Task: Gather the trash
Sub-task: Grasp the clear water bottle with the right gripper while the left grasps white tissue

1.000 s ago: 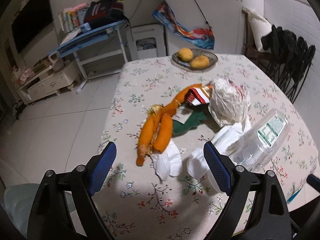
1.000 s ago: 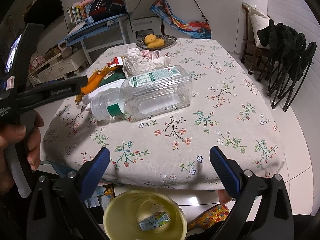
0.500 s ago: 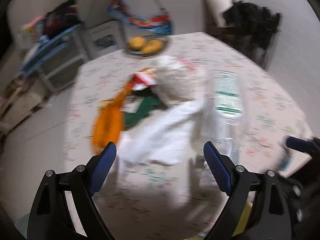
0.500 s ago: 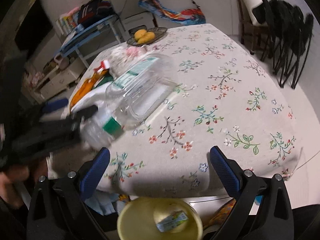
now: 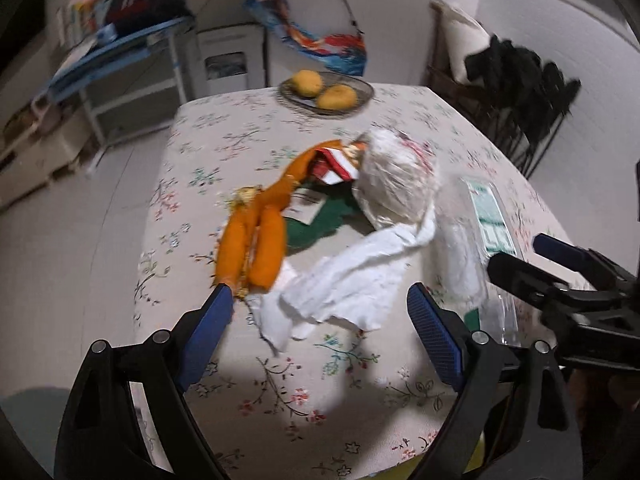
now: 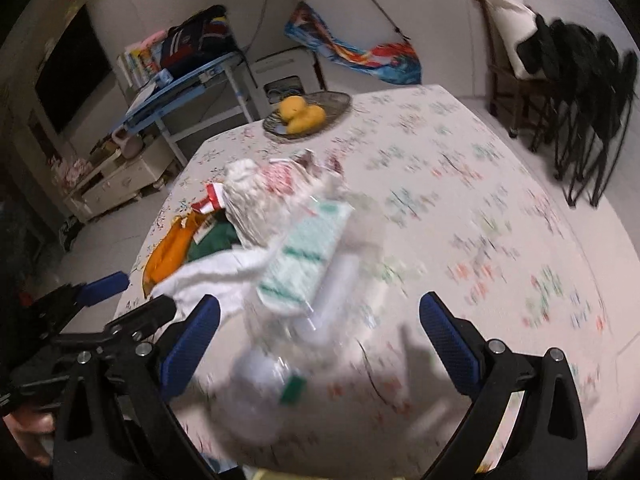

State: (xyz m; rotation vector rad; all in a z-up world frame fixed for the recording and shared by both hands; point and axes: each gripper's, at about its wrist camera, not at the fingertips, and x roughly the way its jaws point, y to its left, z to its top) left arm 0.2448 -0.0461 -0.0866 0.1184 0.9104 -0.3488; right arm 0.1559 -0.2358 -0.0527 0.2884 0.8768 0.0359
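Both views are dim indoor shots with soft light from overhead; corners fall off into black vignette and straight lines bow outward toward the rims. In the left wrist view the left hand-held gripper (image 5: pixel 320 312) casts a dark shadow on the bench (image 5: pixel 192 152) just below its fingers, with a pale patch beneath. Mild motion smear softens the tissue (image 5: pixel 352 276) and fruit plate (image 5: pixel 326 90). The right wrist view is far blurrier: the bottle (image 6: pixel 304 292) smears into streaks, the cloth pattern is doubled, while the right hand-held gripper (image 6: pixel 320 320) stays sharp.
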